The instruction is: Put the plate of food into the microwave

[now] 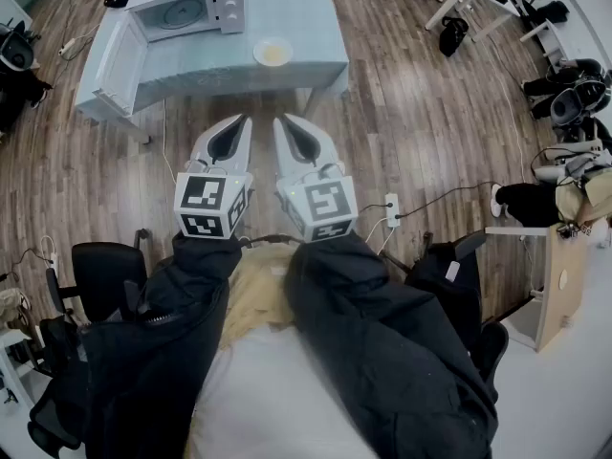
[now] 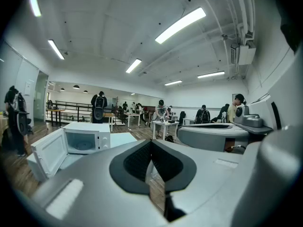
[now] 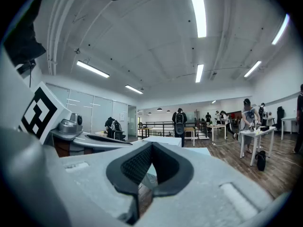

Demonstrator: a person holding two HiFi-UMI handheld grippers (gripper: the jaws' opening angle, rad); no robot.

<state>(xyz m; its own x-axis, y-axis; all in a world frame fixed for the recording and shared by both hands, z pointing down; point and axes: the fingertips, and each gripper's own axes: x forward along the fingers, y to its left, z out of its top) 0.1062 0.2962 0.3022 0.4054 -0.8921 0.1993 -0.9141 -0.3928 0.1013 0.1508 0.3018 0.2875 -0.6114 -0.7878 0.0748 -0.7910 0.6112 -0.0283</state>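
Observation:
A white plate of yellowish food (image 1: 273, 53) sits near the front right edge of the pale blue table (image 1: 306, 17). The white microwave (image 1: 186, 10) stands on the table to the plate's left, its door (image 1: 121, 60) swung wide open; it also shows in the left gripper view as the microwave (image 2: 86, 138). My left gripper (image 1: 239, 120) and right gripper (image 1: 285, 120) hang side by side over the floor, short of the table. Both are shut with nothing between the jaws, as the left gripper (image 2: 150, 143) and right gripper (image 3: 151, 145) views show.
Wooden floor (image 1: 411, 132) lies between me and the table. A power strip with cables (image 1: 391, 208) is on the floor at the right, and black office chairs (image 1: 105, 275) stand beside me. Other tables, bags and people fill the room beyond.

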